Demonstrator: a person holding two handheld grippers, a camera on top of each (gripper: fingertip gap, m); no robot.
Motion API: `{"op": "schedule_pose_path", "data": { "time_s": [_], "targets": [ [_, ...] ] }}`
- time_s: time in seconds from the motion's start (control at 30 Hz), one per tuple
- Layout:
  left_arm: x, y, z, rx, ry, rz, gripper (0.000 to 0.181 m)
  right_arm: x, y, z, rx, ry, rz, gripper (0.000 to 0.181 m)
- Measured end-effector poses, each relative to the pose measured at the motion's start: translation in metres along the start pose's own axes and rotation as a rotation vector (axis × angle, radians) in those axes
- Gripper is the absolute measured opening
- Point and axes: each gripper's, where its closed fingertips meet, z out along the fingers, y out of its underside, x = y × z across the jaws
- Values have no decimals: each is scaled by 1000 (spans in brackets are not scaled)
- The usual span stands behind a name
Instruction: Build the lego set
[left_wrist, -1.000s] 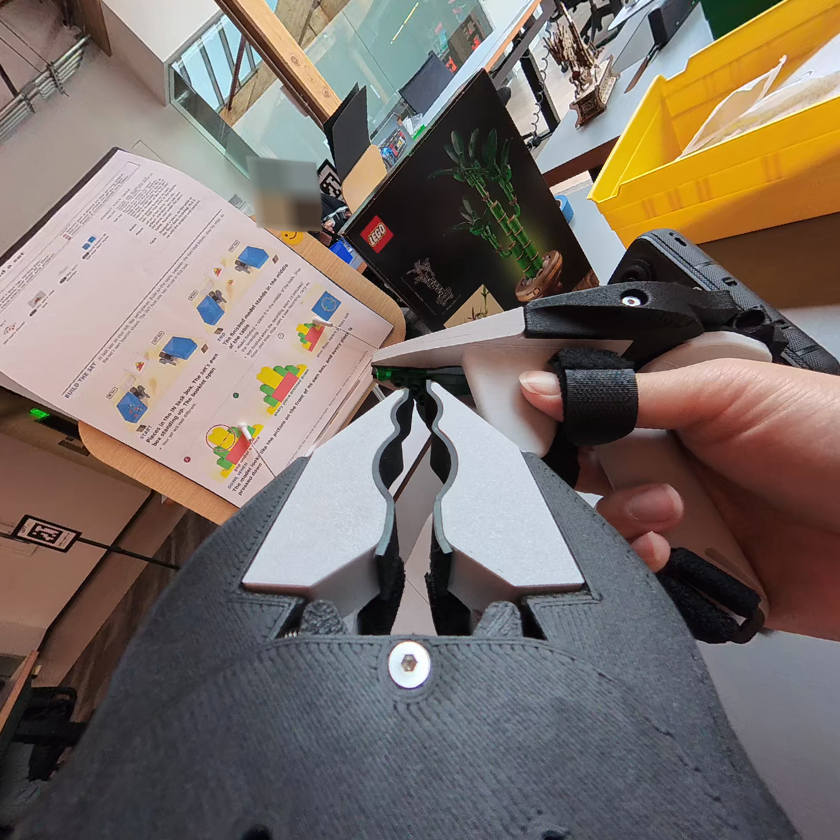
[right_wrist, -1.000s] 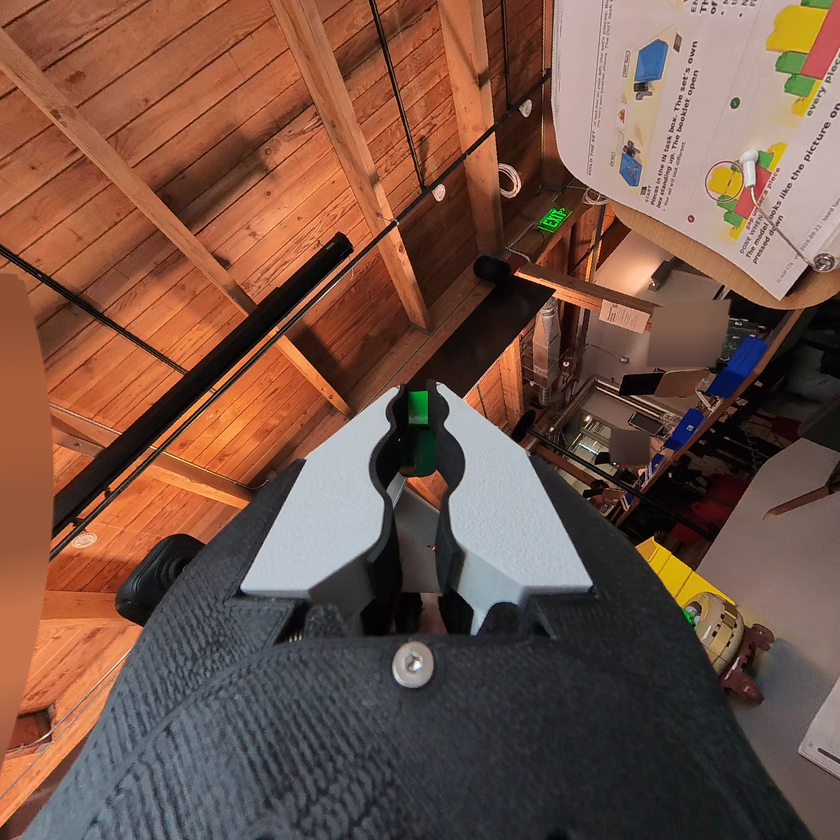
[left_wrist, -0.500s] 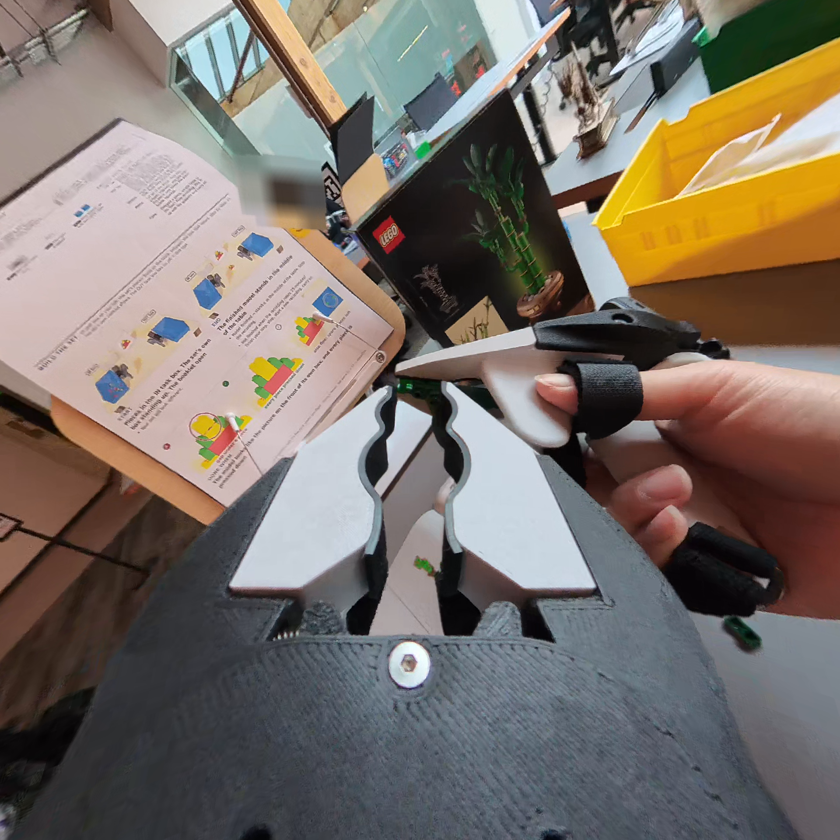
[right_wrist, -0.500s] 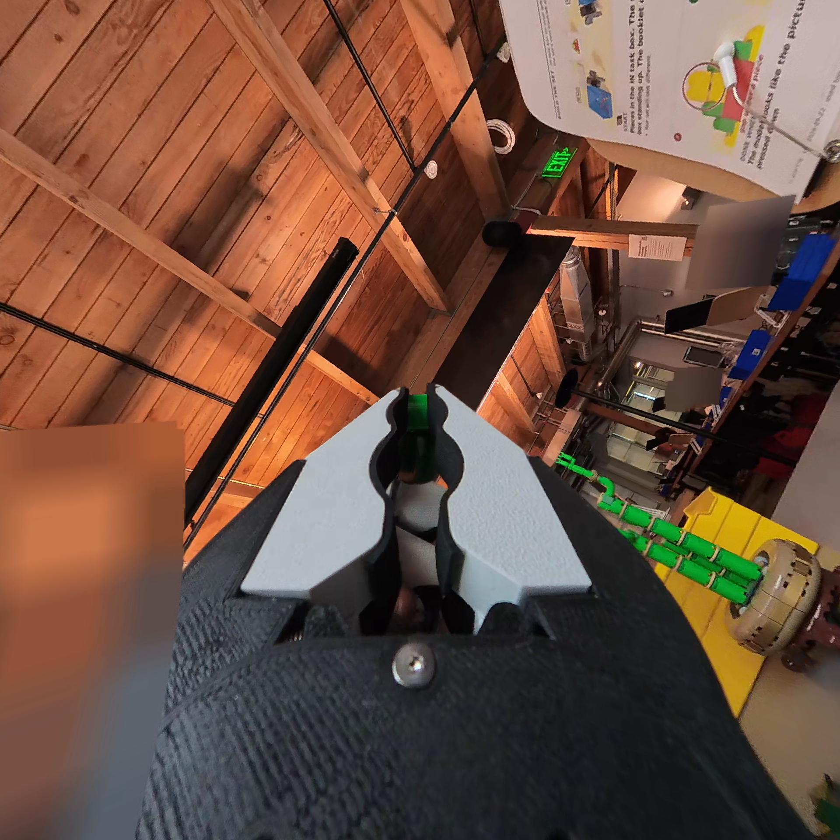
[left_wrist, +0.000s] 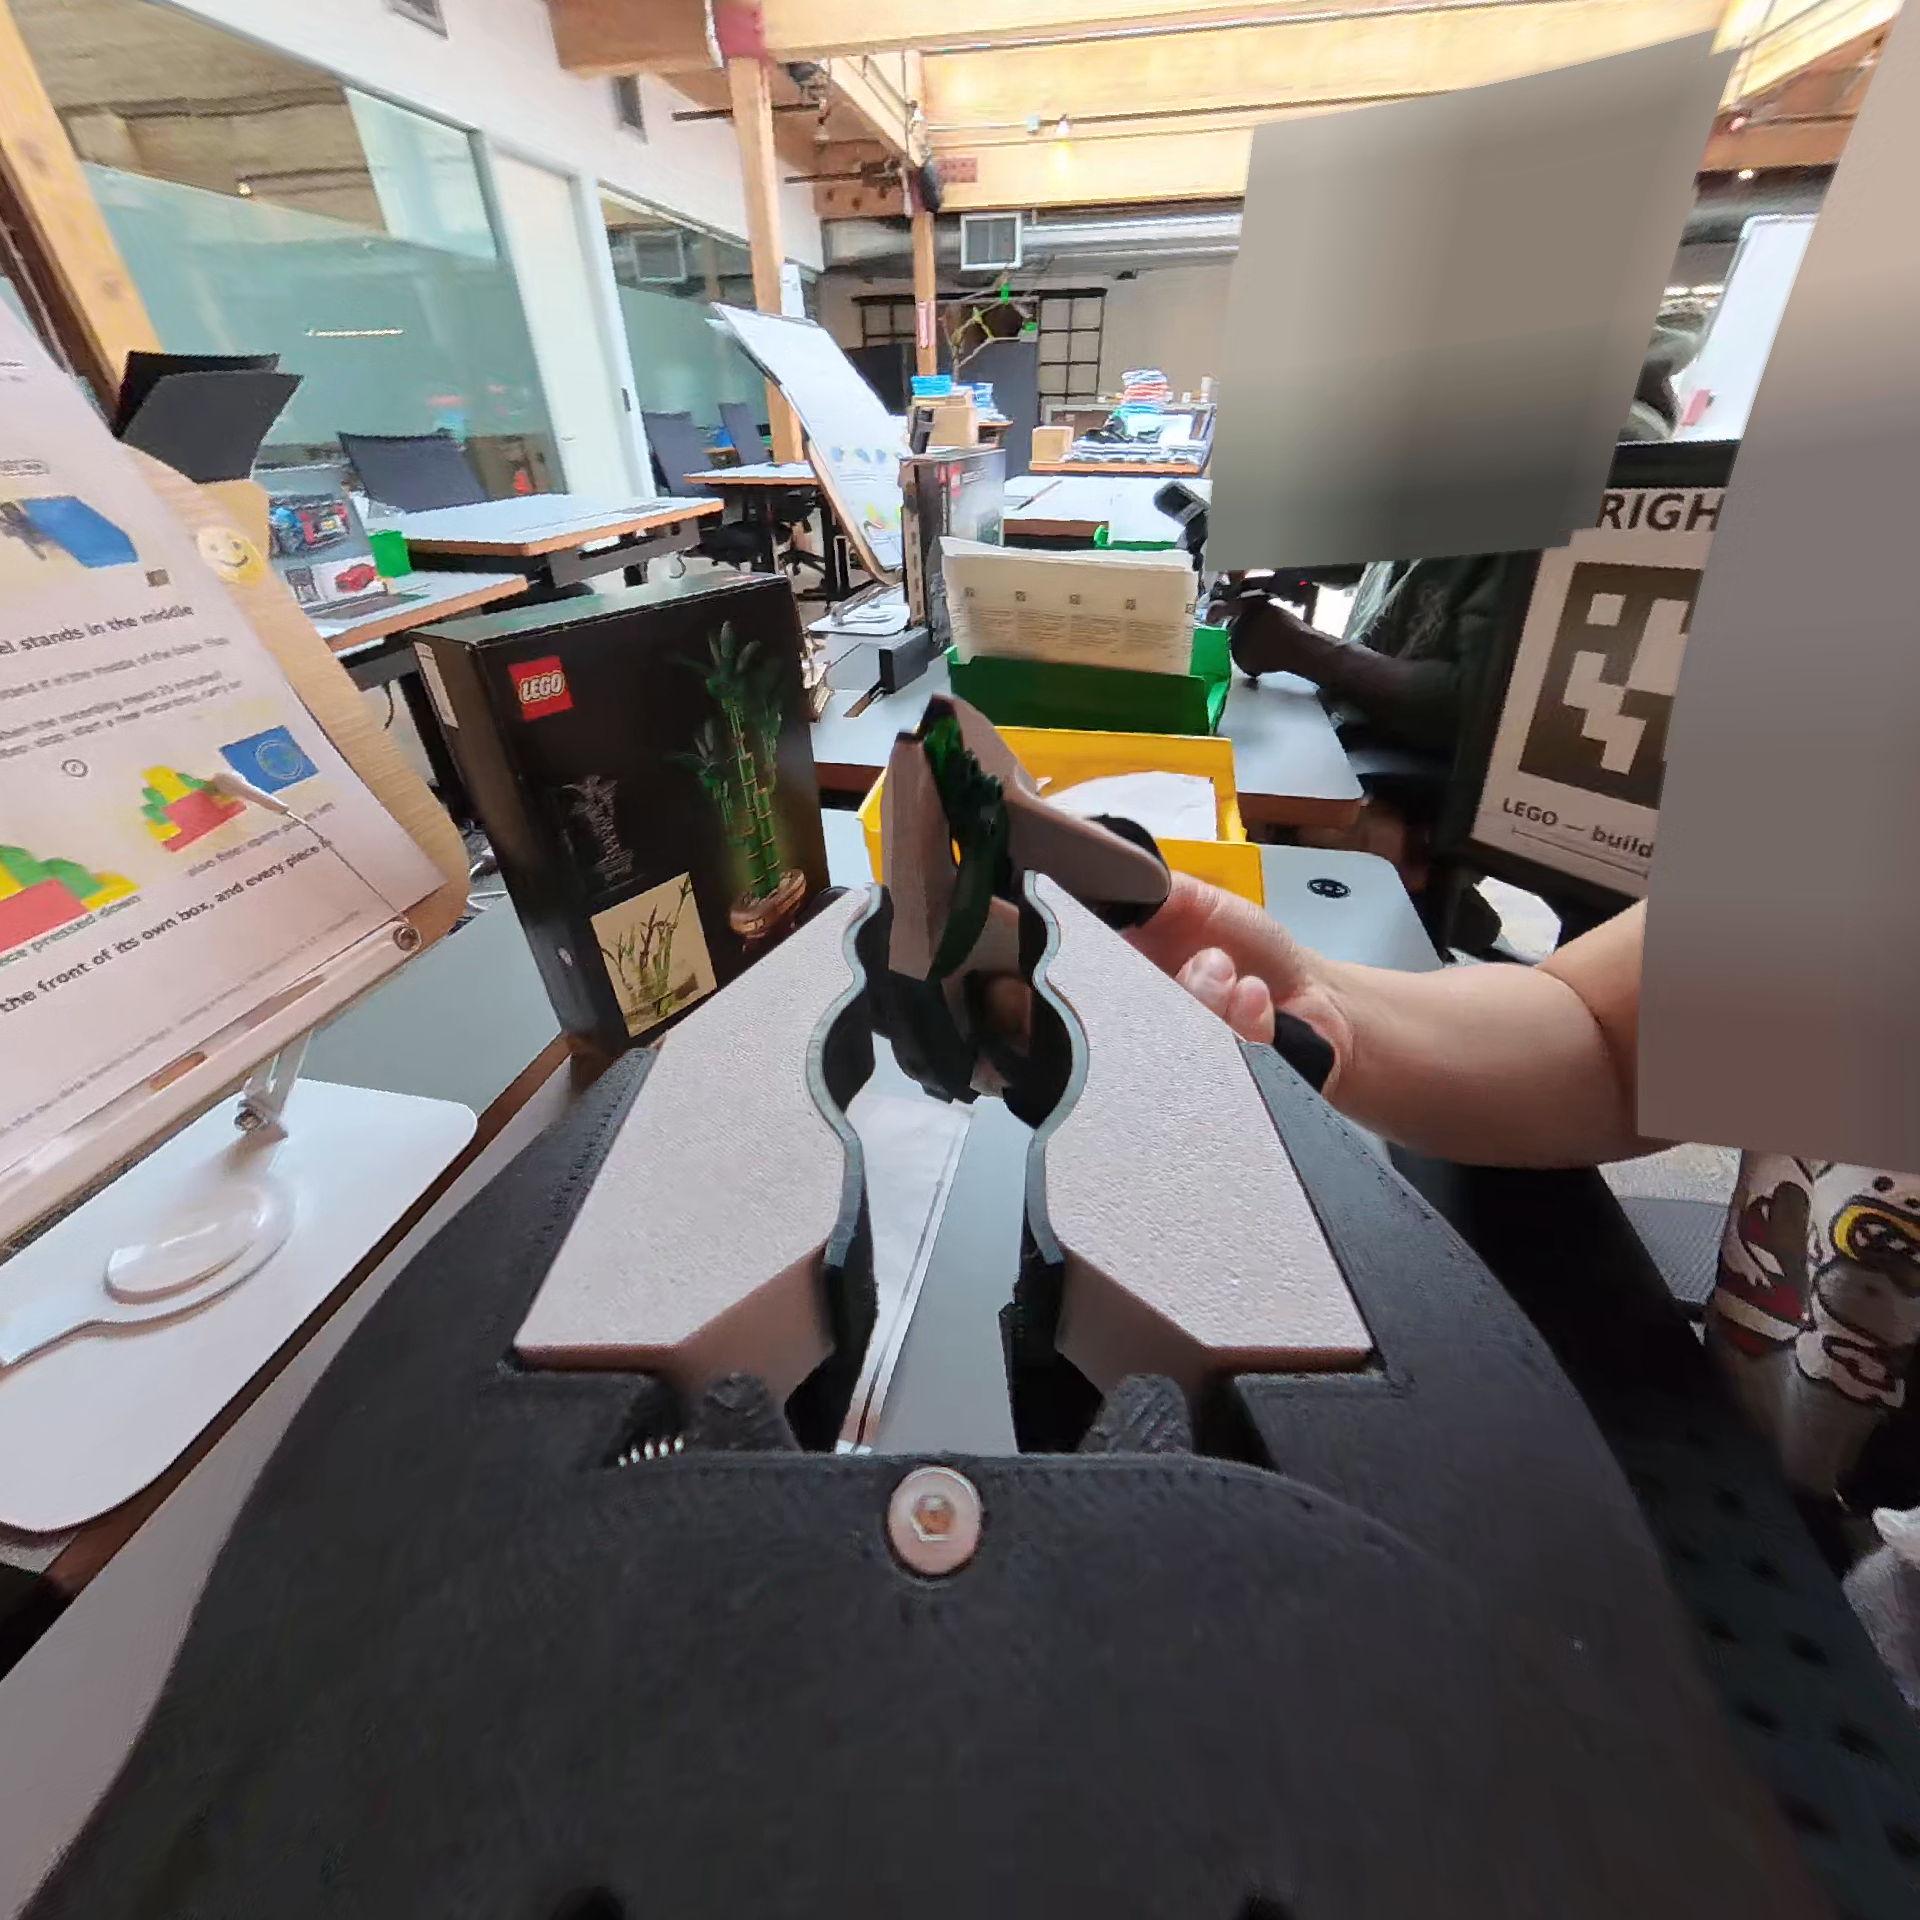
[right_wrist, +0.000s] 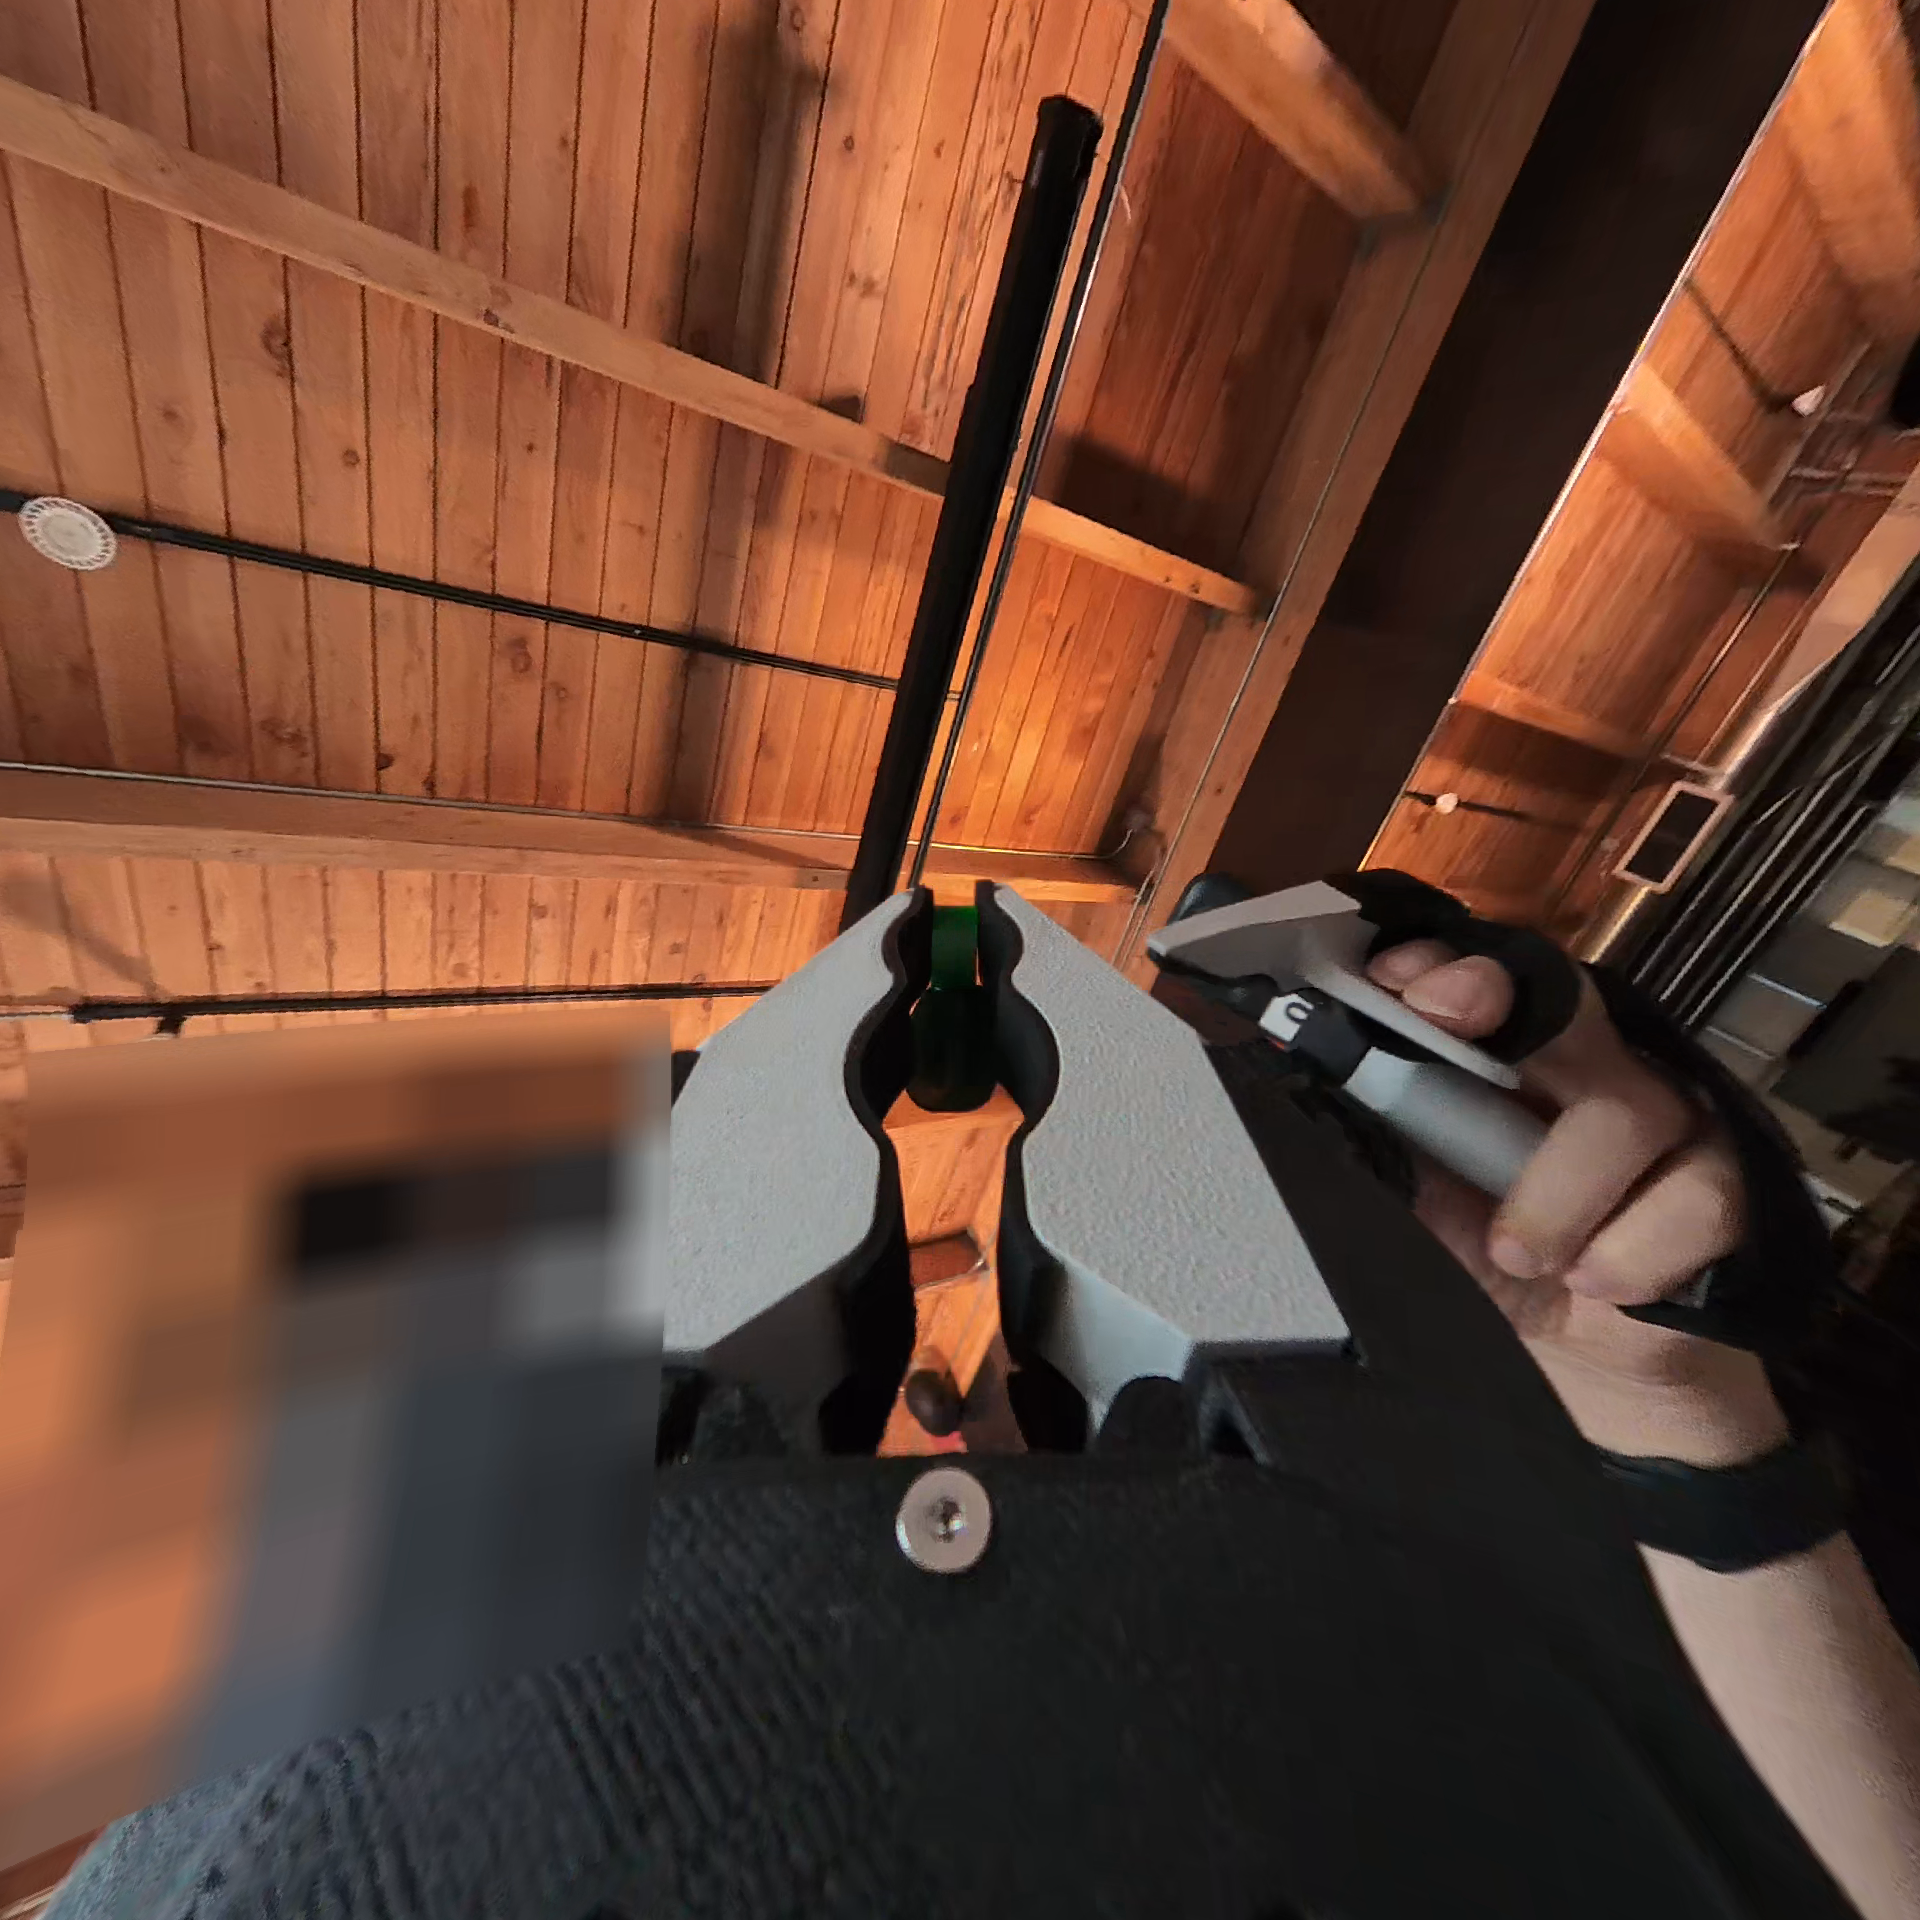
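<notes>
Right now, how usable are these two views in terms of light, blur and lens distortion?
Left wrist view: evenly lit and sharp around the left gripper, with fisheye bending at the edges.
Right wrist view: tilted up at the warm orange wooden plank ceiling, right edge smeared, small green brick in the right gripper still crisp.

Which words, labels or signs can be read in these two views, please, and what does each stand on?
I leave the wording unquoted; these bear writing:
Black box: red logo badge, upper left.
Instruction sheet on the stand: printed lines, partly blurred.
White marker sign, right: bold letters, cut off.
Open booklet in green tray: too small.
</notes>
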Motion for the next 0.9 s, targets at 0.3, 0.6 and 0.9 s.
{"op": "schedule_pose_path", "data": {
  "time_s": [0.3, 0.6, 0.9],
  "targets": [
    [4, 13, 12, -43, 15, 39, 11, 1, 0, 0, 6, -7, 35, 6],
    [10, 10, 11, -21, 73, 30, 0, 4, 1, 0, 14, 6, 5, 9],
    [22, -2, -1, 44, 298, -261, 0, 8, 9, 5, -77, 96, -170, 27]
  ]
}}
